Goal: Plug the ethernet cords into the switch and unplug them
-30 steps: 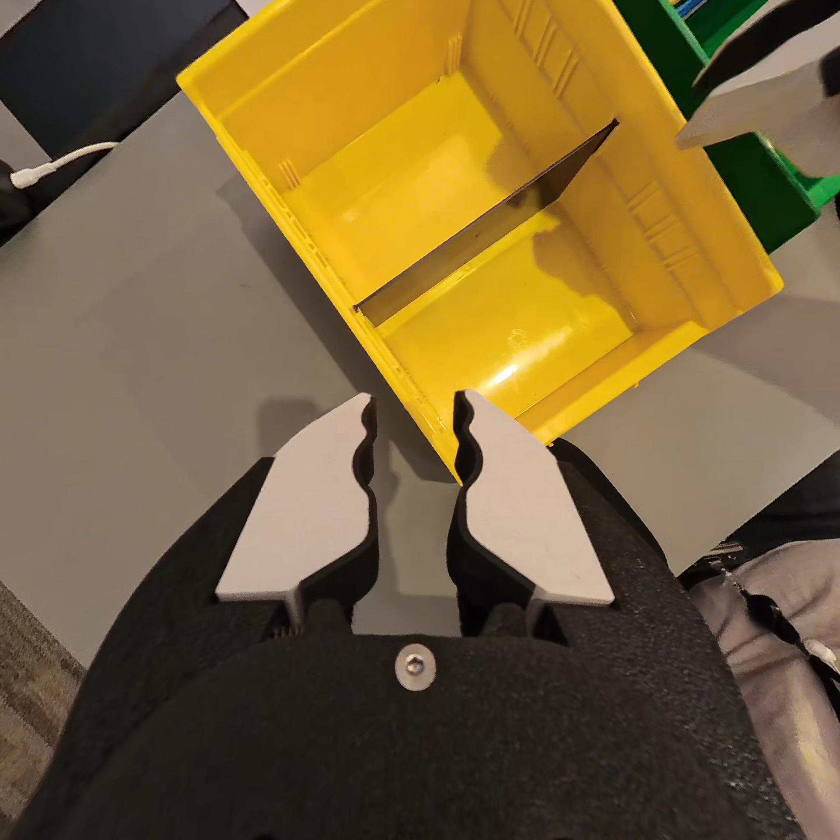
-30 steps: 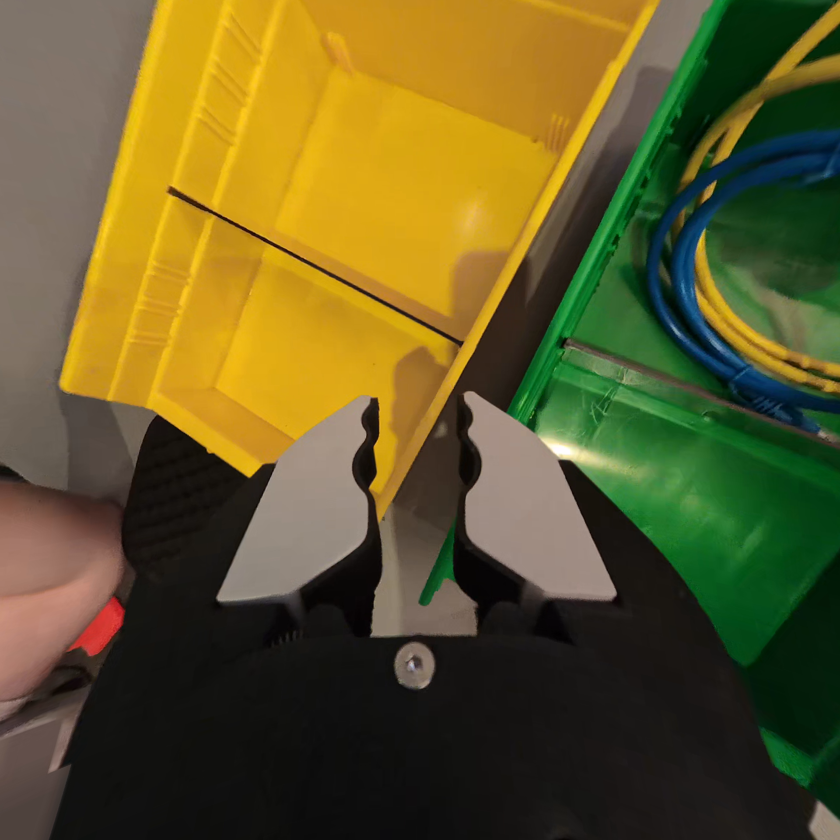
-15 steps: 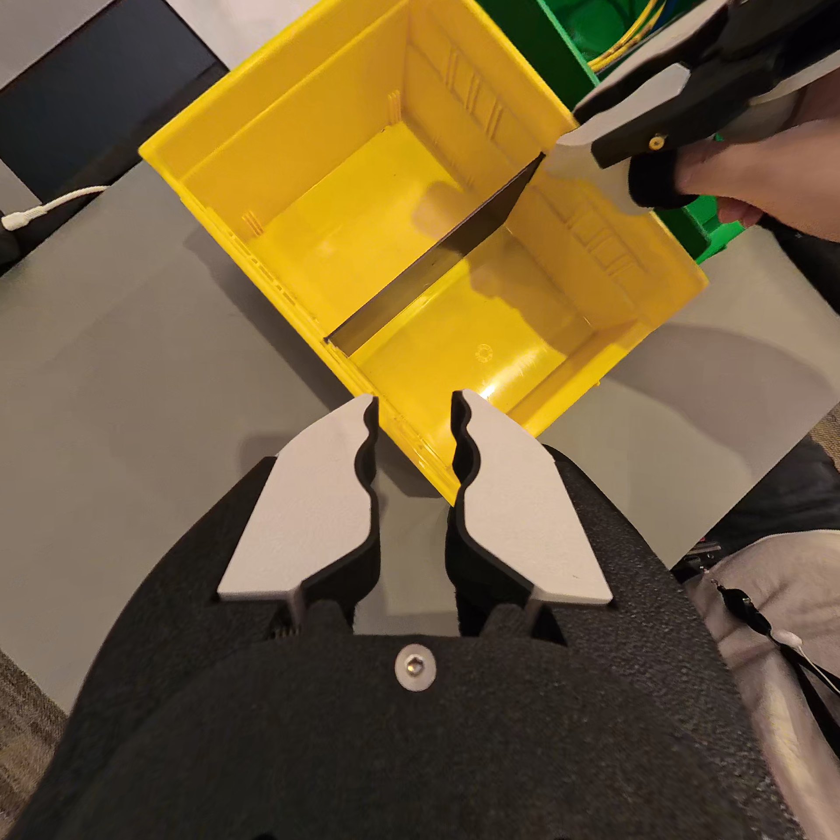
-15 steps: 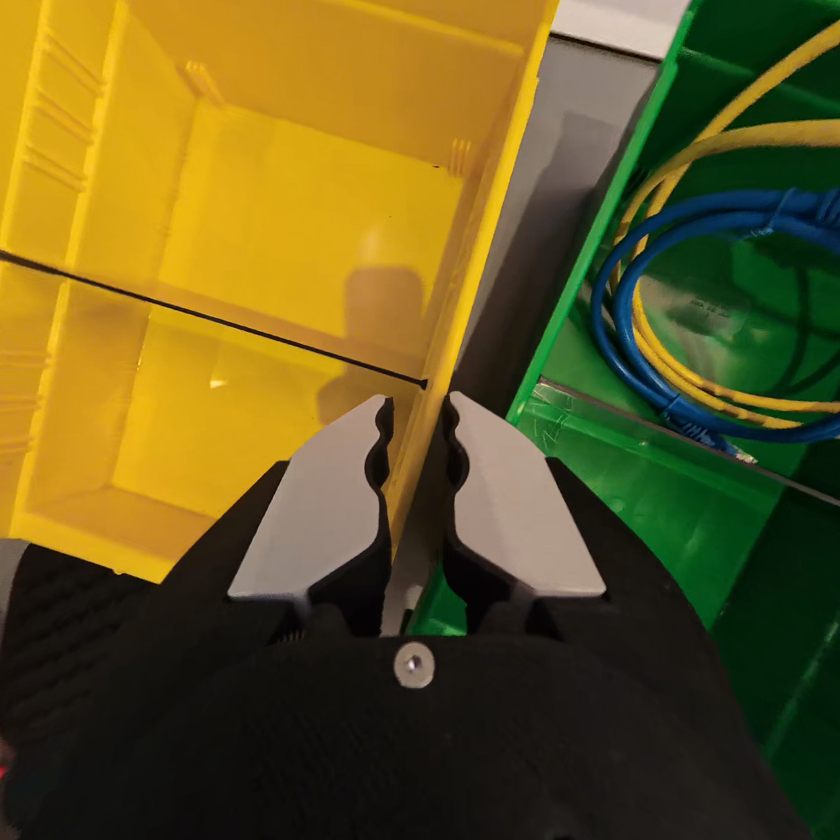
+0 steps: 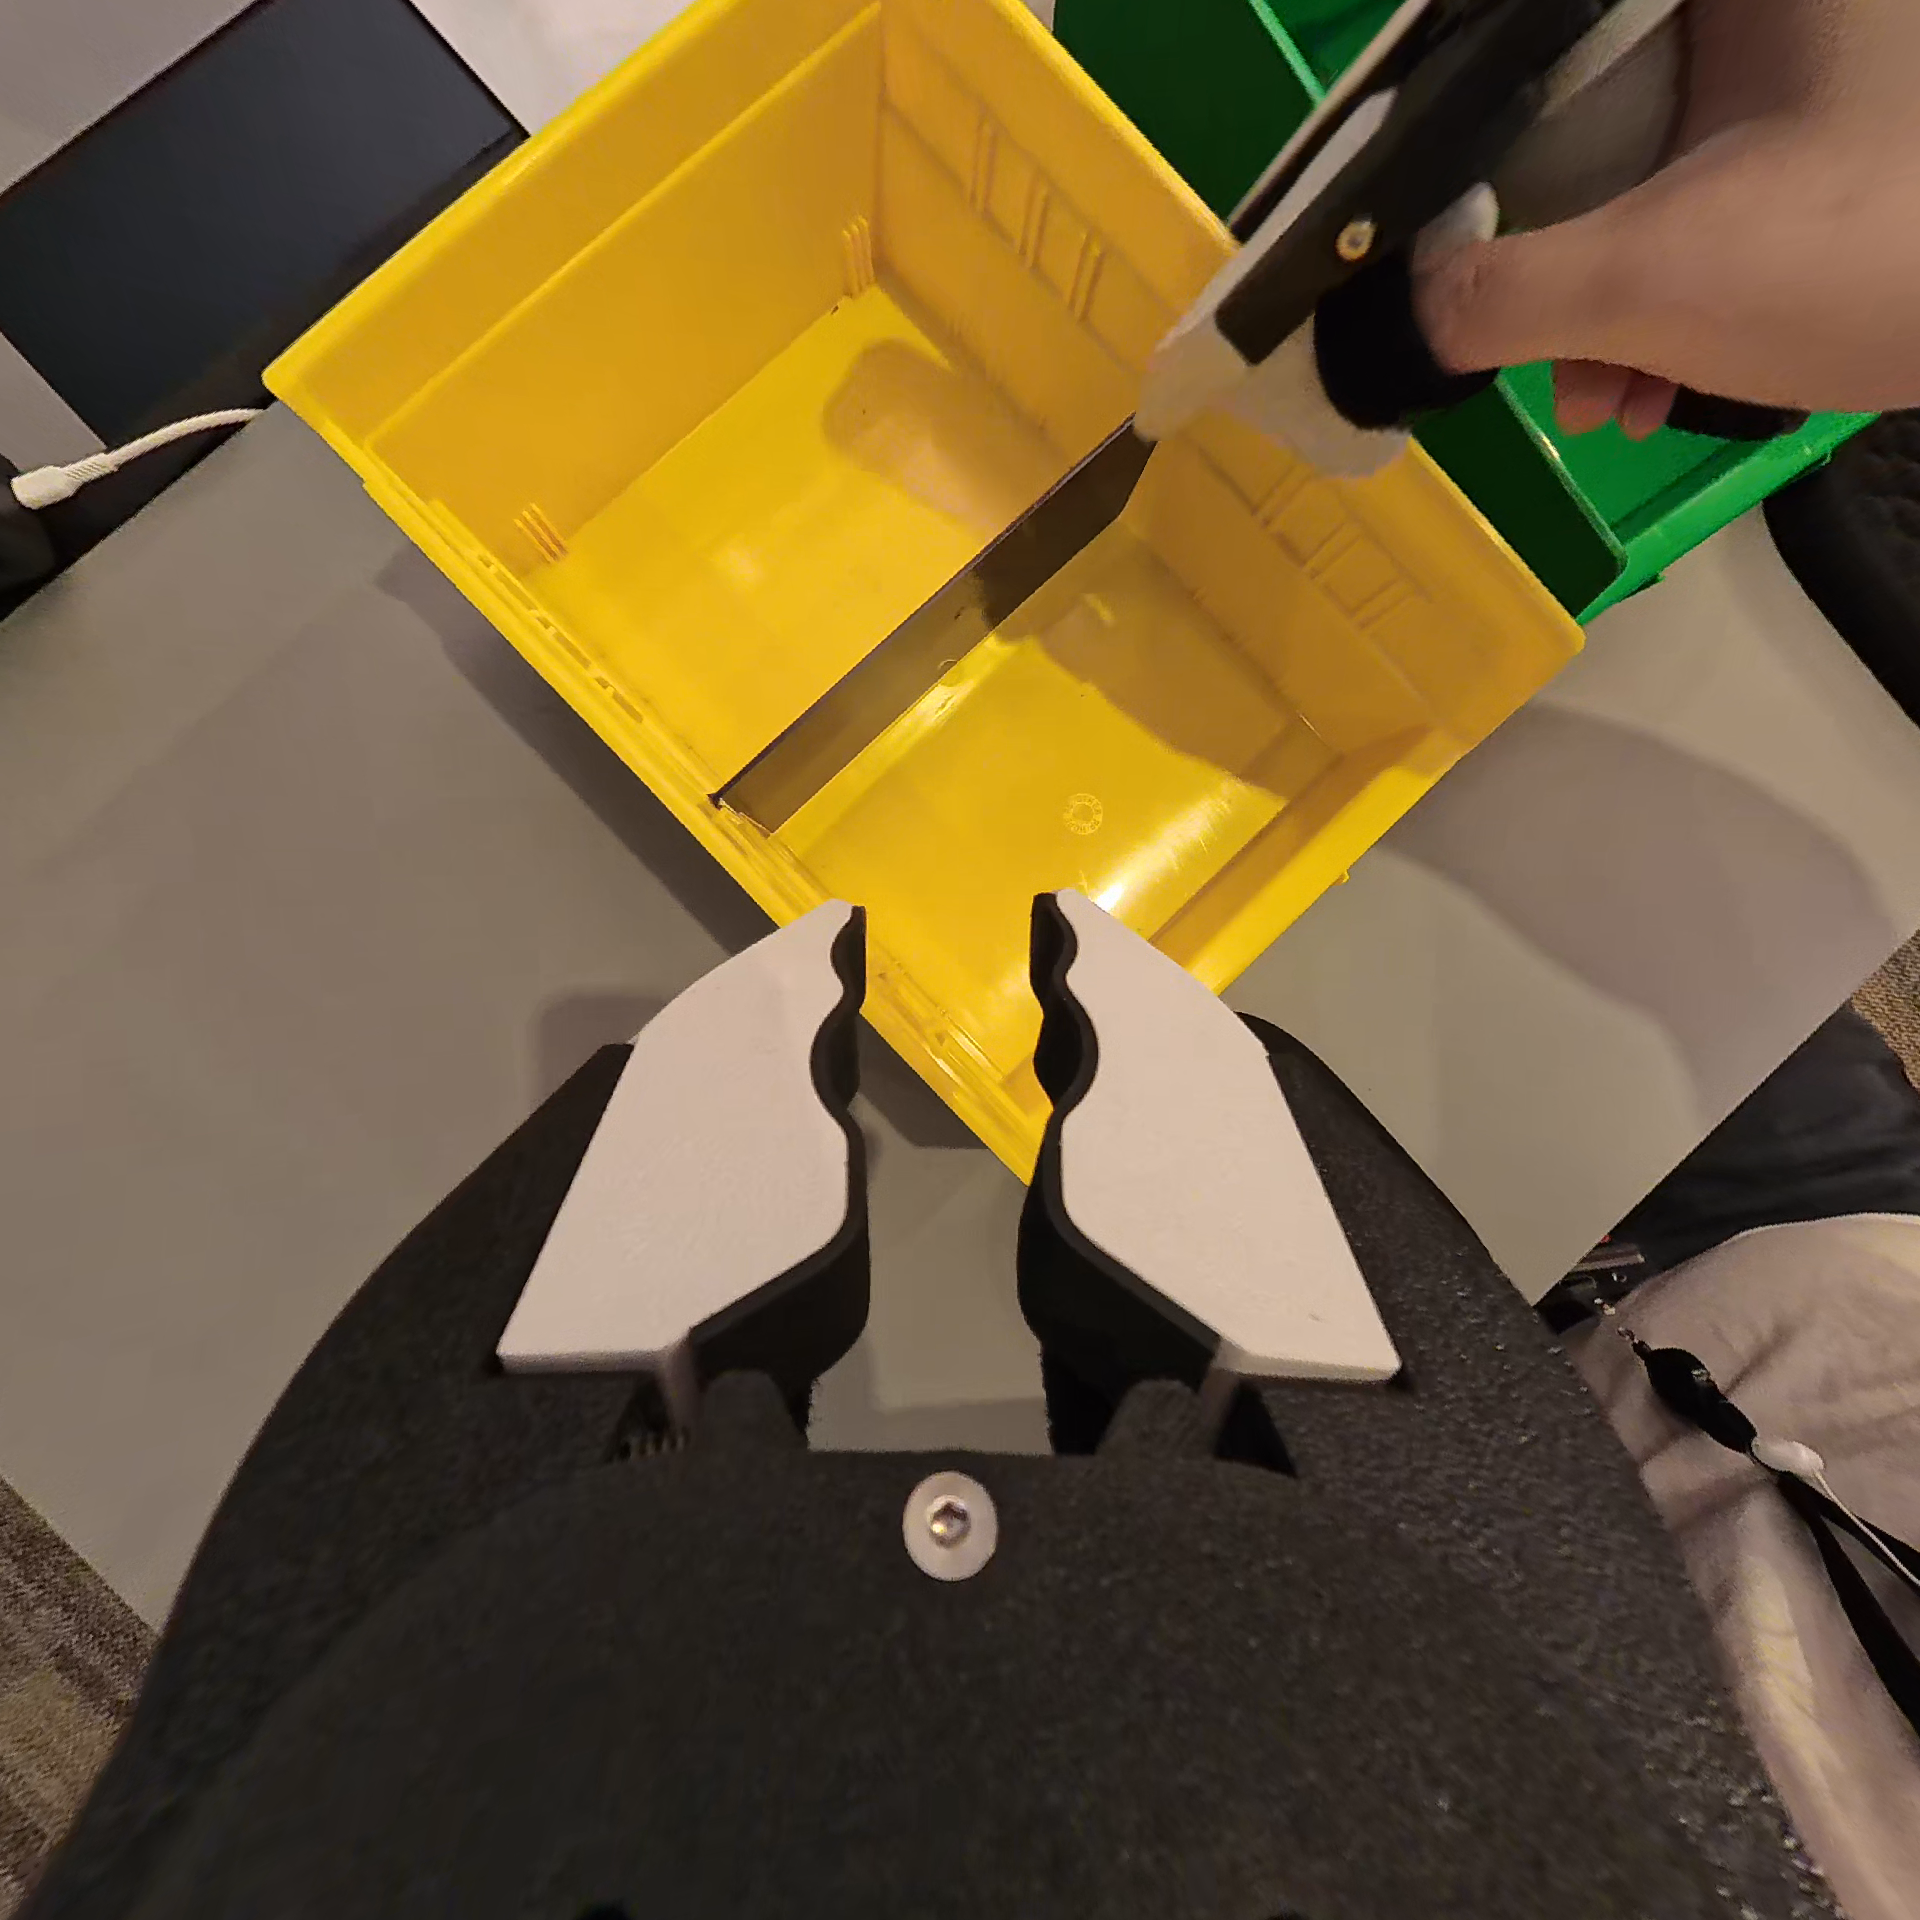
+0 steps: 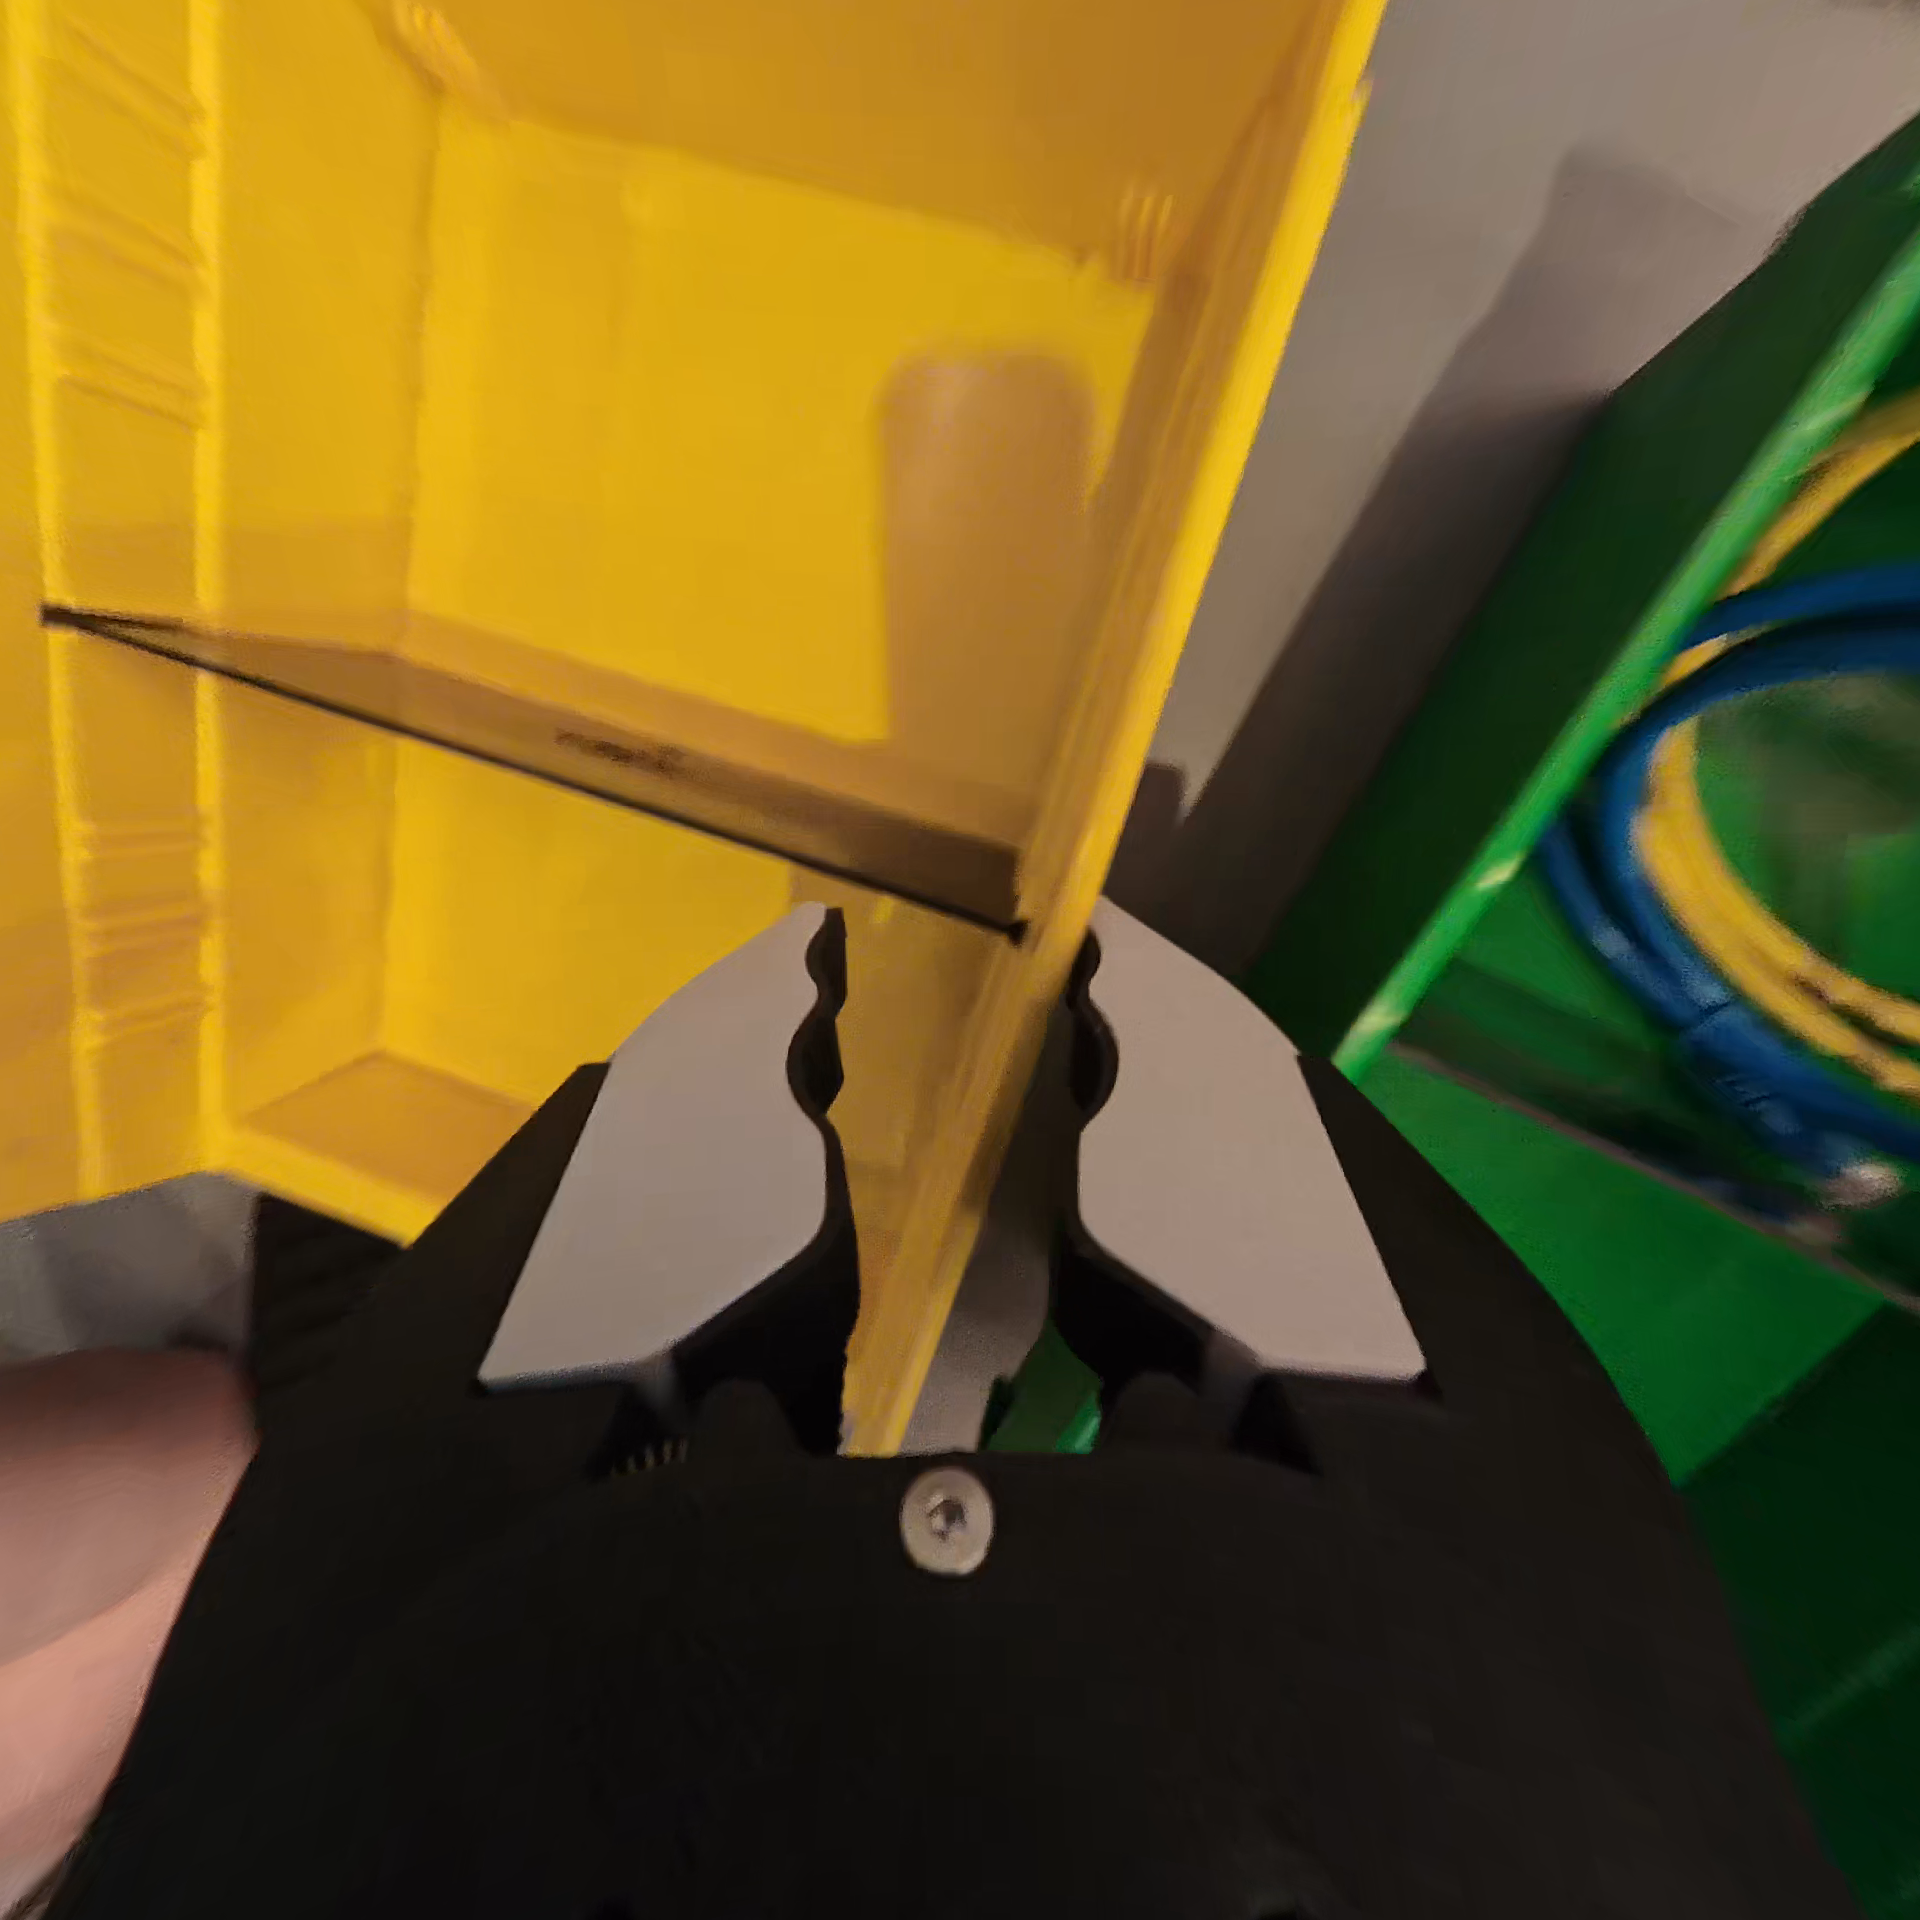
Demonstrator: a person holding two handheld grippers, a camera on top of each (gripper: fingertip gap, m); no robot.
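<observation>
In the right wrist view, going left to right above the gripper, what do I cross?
Yellow bin with its dark divider → bare grey table strip → green bin → coiled blue cord and yellow cord inside it.

Warm indoor light; glare on the yellow bin [image 5: 1174, 873] floor; soft shadows across the bench [image 5: 260, 831]; right wrist view motion-blurred; wide-angle bending at edges.
</observation>
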